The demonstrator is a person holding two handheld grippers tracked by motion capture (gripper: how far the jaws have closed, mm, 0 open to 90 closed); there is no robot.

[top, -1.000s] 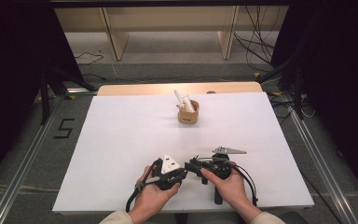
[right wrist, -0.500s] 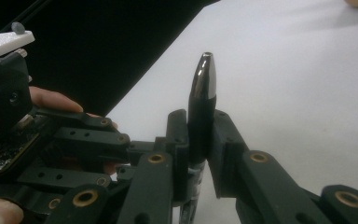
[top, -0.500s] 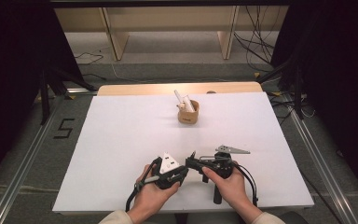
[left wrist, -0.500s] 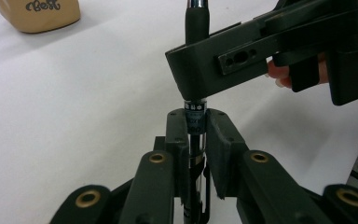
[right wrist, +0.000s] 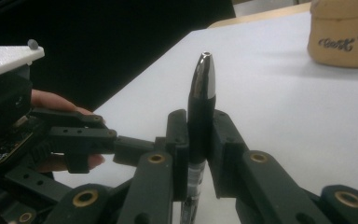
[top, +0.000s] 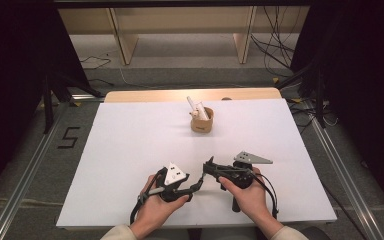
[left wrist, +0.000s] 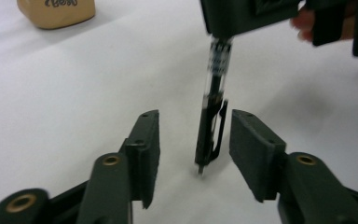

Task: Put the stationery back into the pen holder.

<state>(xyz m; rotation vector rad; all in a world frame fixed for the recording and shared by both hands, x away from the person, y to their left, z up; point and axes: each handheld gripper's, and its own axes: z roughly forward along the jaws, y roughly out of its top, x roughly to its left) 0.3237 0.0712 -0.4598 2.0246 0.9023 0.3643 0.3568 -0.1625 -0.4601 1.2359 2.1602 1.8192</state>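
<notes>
A black pen [right wrist: 201, 88] with a shiny rounded end stands clamped between the pads of my right gripper [right wrist: 198, 116], which is shut on it. In the left gripper view the same pen [left wrist: 212, 116] hangs tip down from the right gripper [left wrist: 242, 18] to the white table. It sits between the jaws of my left gripper [left wrist: 196, 116], which have just been opening; the pads stand clear of it on both sides. From above, the left gripper [top: 200, 182] and right gripper [top: 211, 169] meet tip to tip near the front edge.
A tan cup [top: 202, 120] holding a white marker [top: 196, 106] stands at the back middle of the white table [top: 130, 140]. The cup [right wrist: 342, 35] lies beyond the pen in the right gripper view. Dark stands and cables flank the table.
Both hands have stayed in place near the front edge. The left gripper's jaws look a little wider apart than before.
</notes>
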